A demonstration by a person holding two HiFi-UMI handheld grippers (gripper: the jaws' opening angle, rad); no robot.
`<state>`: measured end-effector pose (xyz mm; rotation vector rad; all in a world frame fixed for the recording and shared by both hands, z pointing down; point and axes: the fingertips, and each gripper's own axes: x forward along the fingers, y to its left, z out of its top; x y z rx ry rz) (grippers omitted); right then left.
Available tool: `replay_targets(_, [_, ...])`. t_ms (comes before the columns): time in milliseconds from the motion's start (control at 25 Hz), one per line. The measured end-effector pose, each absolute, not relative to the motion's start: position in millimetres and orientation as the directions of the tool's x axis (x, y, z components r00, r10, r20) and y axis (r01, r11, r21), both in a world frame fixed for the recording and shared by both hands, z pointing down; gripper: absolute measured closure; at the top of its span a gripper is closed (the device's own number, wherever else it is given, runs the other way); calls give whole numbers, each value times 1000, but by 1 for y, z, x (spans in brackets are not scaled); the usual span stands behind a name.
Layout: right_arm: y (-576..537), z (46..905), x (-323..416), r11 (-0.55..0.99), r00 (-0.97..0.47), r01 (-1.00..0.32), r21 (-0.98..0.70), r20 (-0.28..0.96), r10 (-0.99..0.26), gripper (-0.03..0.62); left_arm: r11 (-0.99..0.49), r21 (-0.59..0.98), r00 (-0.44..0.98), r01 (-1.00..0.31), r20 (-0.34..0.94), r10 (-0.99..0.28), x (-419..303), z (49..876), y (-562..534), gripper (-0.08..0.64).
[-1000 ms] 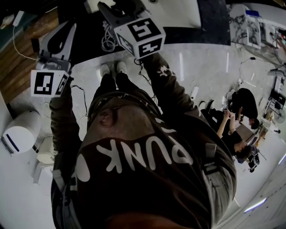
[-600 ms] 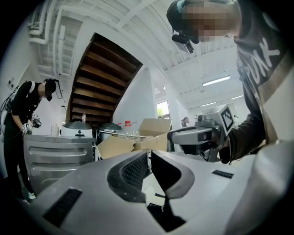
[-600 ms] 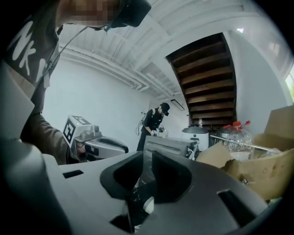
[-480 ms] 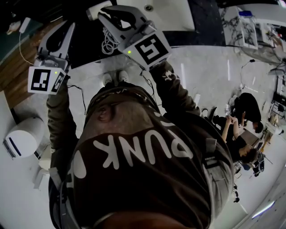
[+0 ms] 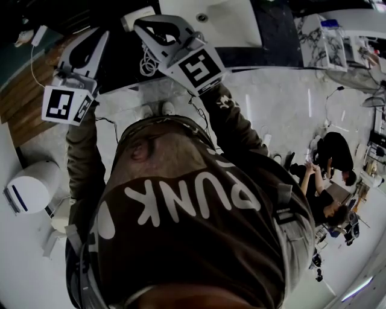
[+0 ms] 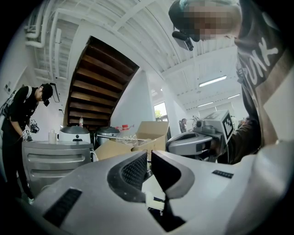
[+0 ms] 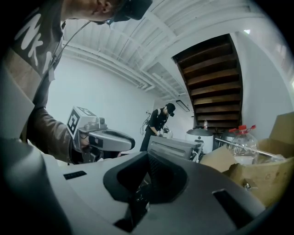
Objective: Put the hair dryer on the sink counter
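Observation:
The dark sink counter with its white basin runs along the top of the head view. On it lies a white coiled cord beside a small white object that may be the hair dryer; I cannot tell. My right gripper is held over that spot, and its jaws are shut with nothing between them. My left gripper hangs over the counter's left end. Its tips are together and empty. Each gripper view shows the other gripper.
A white round appliance stands on the floor at the left, beside wooden boards. Seated people are at the right. The gripper views show a cardboard box, a water bottle, a metal cabinet and a standing person.
The right gripper's jaws have closed, and it has moved a little farther over the counter while turning. The left gripper has barely moved.

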<state>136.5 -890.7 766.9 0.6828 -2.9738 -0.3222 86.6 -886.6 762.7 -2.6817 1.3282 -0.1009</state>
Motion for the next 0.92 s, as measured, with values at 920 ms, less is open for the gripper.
replay_targets(920, [-891,766,135,891,-911,-397,222,26,-412,584,-579,-187,591,-793,-11,-806,82,755,-885,531])
